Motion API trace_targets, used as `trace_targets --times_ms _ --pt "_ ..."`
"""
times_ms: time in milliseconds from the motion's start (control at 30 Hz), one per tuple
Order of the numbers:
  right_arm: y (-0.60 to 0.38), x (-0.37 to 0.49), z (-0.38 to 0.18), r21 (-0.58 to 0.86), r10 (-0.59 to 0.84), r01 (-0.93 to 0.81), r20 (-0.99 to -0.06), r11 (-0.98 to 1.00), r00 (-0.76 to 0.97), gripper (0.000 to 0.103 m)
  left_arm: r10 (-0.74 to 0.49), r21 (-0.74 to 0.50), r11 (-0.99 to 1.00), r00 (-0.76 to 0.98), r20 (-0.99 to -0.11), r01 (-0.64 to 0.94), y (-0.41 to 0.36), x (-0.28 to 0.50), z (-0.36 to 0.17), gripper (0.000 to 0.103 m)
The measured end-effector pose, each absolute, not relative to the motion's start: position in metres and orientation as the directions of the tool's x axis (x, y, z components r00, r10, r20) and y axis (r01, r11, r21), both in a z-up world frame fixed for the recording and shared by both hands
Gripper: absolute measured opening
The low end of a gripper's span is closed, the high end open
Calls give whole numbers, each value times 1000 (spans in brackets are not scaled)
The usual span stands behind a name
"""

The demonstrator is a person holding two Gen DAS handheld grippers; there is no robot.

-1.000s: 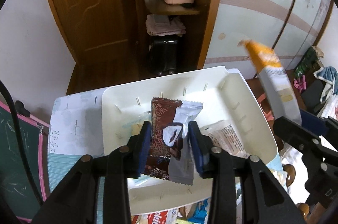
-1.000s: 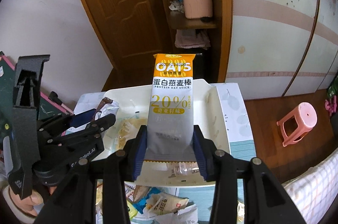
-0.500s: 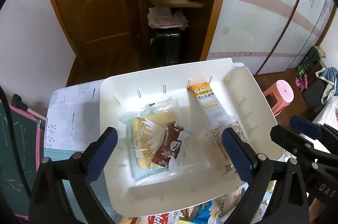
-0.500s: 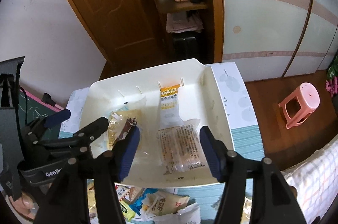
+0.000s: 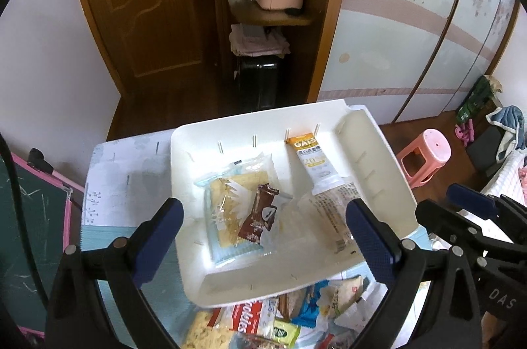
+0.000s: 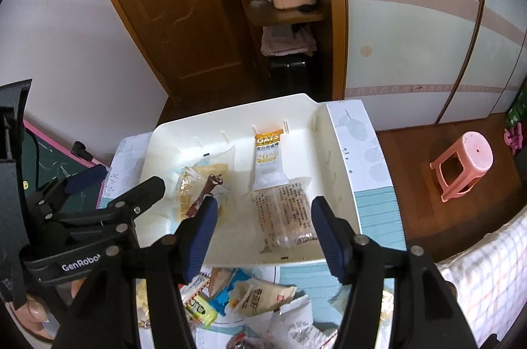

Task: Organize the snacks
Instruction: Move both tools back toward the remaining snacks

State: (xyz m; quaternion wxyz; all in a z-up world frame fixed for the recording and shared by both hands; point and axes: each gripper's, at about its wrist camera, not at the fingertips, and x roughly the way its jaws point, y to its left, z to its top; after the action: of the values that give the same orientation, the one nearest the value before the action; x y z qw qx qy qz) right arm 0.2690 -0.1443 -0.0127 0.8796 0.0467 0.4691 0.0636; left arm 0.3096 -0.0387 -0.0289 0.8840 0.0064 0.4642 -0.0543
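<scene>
A white tray (image 5: 378,151) holds a brown chocolate bar (image 5: 258,217) lying on a clear pack of yellow biscuits (image 5: 230,210), an orange-and-white OATS bar (image 5: 313,164) and a clear wafer pack (image 5: 332,217). The same tray (image 6: 329,158) shows in the right wrist view with the OATS bar (image 6: 268,158), the wafer pack (image 6: 286,214) and the chocolate bar (image 6: 206,194). My left gripper (image 5: 263,237) is open and empty above the tray's near side. My right gripper (image 6: 263,230) is open and empty above the tray's near edge.
A pile of loose snack packets (image 5: 280,319) lies on the table in front of the tray, also seen in the right wrist view (image 6: 237,296). A green chalkboard (image 5: 29,217) stands at the left. A pink stool (image 6: 464,164) is on the floor at the right.
A second ago my left gripper held the chocolate bar and my right held the OATS bar. Both bars now lie in the tray, and both grippers are open and drawn back.
</scene>
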Motion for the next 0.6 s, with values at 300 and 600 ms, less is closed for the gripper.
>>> trace_targets --times_ms 300,600 --pt "-142 220 25 122 149 -85 -785 989 601 60 -99 -29 992 607 -788 124 -32 256 14 99" --pt "-134 157 35 87 158 -143 -766 986 624 60 -126 -15 983 619 -775 182 -21 192 33 99"
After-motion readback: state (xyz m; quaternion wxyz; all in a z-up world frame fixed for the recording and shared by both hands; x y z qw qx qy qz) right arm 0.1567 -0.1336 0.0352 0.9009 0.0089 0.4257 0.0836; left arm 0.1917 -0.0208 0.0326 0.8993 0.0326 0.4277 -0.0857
